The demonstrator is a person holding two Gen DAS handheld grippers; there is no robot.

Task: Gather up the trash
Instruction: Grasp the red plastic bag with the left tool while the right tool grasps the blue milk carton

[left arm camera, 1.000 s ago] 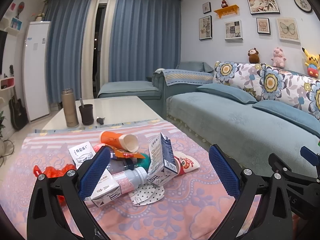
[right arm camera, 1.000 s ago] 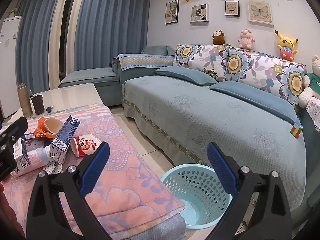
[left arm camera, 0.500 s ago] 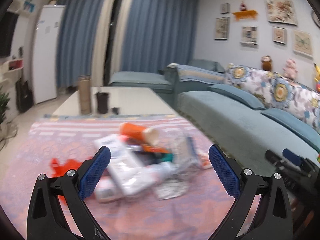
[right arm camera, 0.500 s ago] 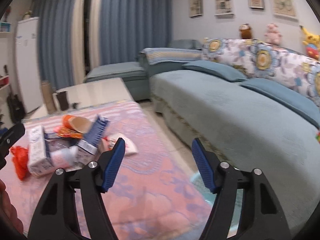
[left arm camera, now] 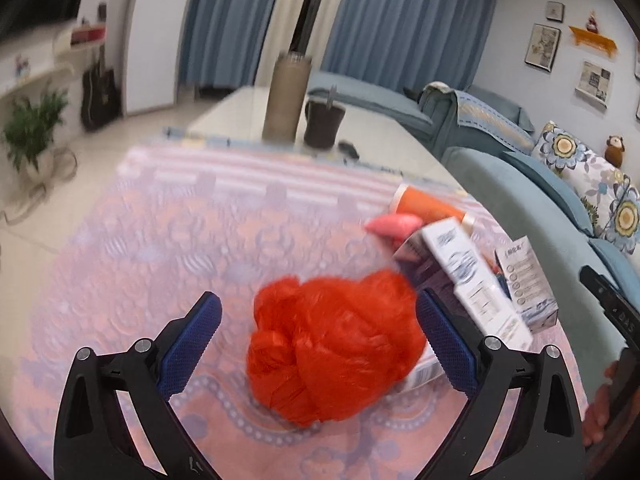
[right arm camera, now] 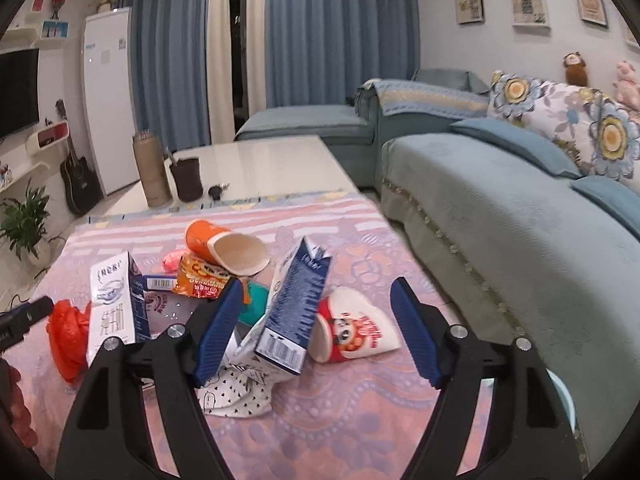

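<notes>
- Left wrist view: the left gripper (left arm camera: 316,330) is spread wide over a pink patterned cloth (left arm camera: 160,248), with a crumpled red plastic bag (left arm camera: 336,344) lying between its blue pads (left arm camera: 190,340). The right pad looks to be just at the bag's edge, though blur keeps me from telling whether it touches; the left pad stands clear of it.
- Just right of the bag lies a white milk carton (left arm camera: 472,280), with a second carton (left arm camera: 528,284) beside it and an orange paper cup (left arm camera: 430,206) on its side behind them.
- Farther back on the bare table stand a tall flask (left arm camera: 286,100) and a dark mug (left arm camera: 324,122).
- Right wrist view: the right gripper (right arm camera: 318,330) has its jaws parted and opening, nothing pinched; they frame a dark blue carton (right arm camera: 294,312) leaning in the pile and a red-and-white paper cup (right arm camera: 354,330) on its side.
- Left of these stand a white carton (right arm camera: 114,304), an orange snack wrapper (right arm camera: 200,280), the orange cup (right arm camera: 224,248) and the red bag (right arm camera: 68,332) at the pile's far left.
- A pale blue basket rim (right arm camera: 566,400) peeks out at the lower right, beside a blue-grey sofa (right arm camera: 520,208).
</notes>
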